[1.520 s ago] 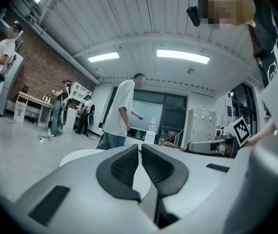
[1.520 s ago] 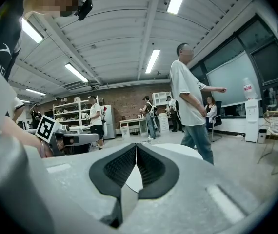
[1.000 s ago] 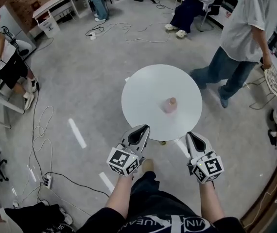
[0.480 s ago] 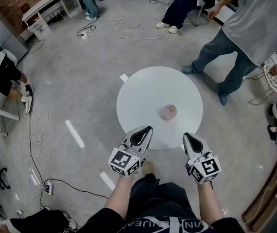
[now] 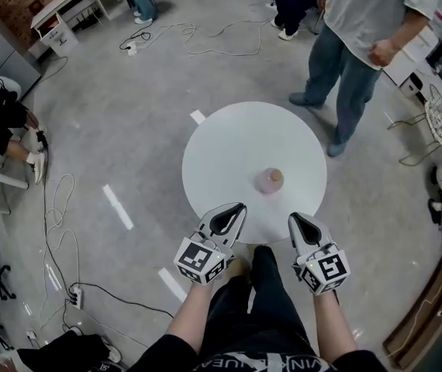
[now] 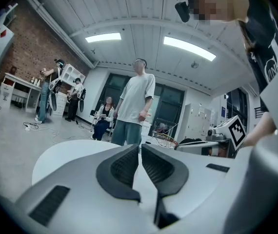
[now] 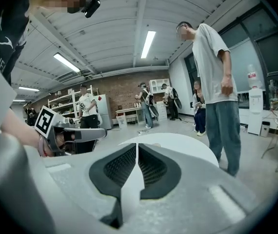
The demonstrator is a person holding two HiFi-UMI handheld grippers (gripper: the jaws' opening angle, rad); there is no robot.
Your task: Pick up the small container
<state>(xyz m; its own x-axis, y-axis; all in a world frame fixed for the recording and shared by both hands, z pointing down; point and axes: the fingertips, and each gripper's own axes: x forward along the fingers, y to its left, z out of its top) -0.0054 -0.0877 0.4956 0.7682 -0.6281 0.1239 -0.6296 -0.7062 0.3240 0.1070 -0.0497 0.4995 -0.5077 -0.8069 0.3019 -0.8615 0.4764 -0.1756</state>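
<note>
A small pink container (image 5: pixel 271 180) with a tan lid stands upright on the round white table (image 5: pixel 229 142), right of centre and toward the near side. My left gripper (image 5: pixel 235 210) hovers at the table's near edge, shut with nothing in it. My right gripper (image 5: pixel 295 220) hangs beside it, also shut and empty, just short of the container. In the left gripper view the dark pads (image 6: pixel 127 167) meet over the table top (image 6: pixel 63 155). The right gripper view shows its pads (image 7: pixel 151 167) closed together, and the container is hidden behind them.
A person in a grey shirt and jeans (image 5: pixel 357 45) stands at the table's far right edge. Cables (image 5: pixel 58 223) and a power strip (image 5: pixel 74 293) lie on the floor to the left. Seated people and desks line the room's far and left sides.
The standing person has walked from the right round to the table's far side. The table sits closer under me. Both grippers stay shut at its near edge.
</note>
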